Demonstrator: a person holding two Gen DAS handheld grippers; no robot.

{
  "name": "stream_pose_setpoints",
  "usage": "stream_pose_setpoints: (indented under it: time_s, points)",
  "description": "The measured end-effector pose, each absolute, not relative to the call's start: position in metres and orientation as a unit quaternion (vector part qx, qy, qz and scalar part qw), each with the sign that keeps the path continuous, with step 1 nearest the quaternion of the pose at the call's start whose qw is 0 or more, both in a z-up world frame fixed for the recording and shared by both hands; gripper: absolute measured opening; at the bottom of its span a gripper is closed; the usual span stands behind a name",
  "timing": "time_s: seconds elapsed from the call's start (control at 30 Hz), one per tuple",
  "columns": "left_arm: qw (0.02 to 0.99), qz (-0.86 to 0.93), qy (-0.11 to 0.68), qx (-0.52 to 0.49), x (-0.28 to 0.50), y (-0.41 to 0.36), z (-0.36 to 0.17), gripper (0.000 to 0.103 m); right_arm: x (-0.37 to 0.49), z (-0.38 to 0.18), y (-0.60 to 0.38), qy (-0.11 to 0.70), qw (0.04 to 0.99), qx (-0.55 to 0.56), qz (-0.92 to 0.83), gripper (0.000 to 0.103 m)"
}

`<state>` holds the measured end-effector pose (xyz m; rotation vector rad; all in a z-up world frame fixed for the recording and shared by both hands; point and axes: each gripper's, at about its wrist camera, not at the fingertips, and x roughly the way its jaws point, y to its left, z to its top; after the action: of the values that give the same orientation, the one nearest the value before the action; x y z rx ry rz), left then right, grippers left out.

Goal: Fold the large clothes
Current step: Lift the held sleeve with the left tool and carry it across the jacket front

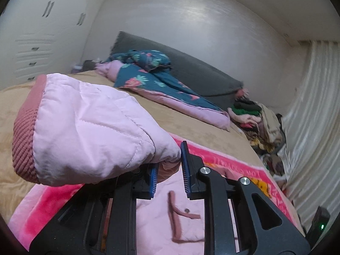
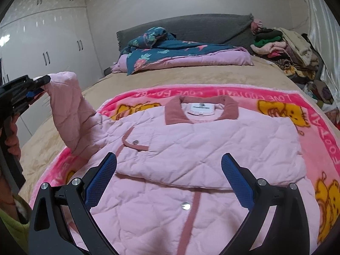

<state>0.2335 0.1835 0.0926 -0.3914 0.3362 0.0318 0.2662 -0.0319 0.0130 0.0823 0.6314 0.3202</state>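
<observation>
At the far left of the right wrist view, the left gripper (image 2: 41, 85) is raised above the bed's edge, its 2 fingers clamped on the end of the sleeve (image 2: 68, 110). The sleeve rises from the jacket's shoulder up to those fingers, clear of the blanket. A hand (image 2: 12, 133) grips the tool below, beside a green cuff (image 2: 14, 221).

In the left wrist view the same grip shows close up: the blue pads (image 1: 184, 170) pinch pink quilted cloth, and the sleeve end bulges out to the left, its darker ribbed cuff (image 1: 24, 131) hanging free.

The jacket (image 2: 191, 148) lies flat in the middle of the pink blanket (image 2: 308, 127), collar (image 2: 201, 110) toward the headboard, white label showing inside it. Its other side is already folded across the chest. Dark pink trim and 2 metal snaps run down the front.

The right gripper (image 2: 169, 182) hovers low over the jacket's lower half, its fingers spread wide with nothing between them.

Beyond, a teal flowered quilt (image 2: 170, 51) lies bunched on the tan sheet (image 2: 102, 85) against the grey headboard (image 2: 201, 27). To the right, a pile of clothes (image 2: 282, 44) sits at the bed's corner beside a pale curtain (image 2: 325, 42). White wardrobes (image 2: 42, 42) stand at the left wall.
</observation>
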Motion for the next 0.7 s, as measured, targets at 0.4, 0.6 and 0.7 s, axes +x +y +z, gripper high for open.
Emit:
stream_pose_setpoints:
  time_s: [0.4, 0.6, 0.7]
  points:
    - [0.976, -0.088, 0.162, -0.114, 0.236, 0.107, 0.09, 0.012, 0.259, 0.009, -0.097, 0.307, 0.944, 0.079, 0.096, 0.098]
    - [0.974, -0.133, 0.165, -0.077, 0.233, 0.07, 0.084, 0.012, 0.257, 0.003, -0.124, 0.307, 0.944, 0.095, 0.073, 0.098]
    - [0.971, -0.153, 0.177, -0.055, 0.234, 0.048, 0.076, 0.012, 0.255, 0.001, -0.137, 0.306, 0.944, 0.109, 0.065, 0.098]
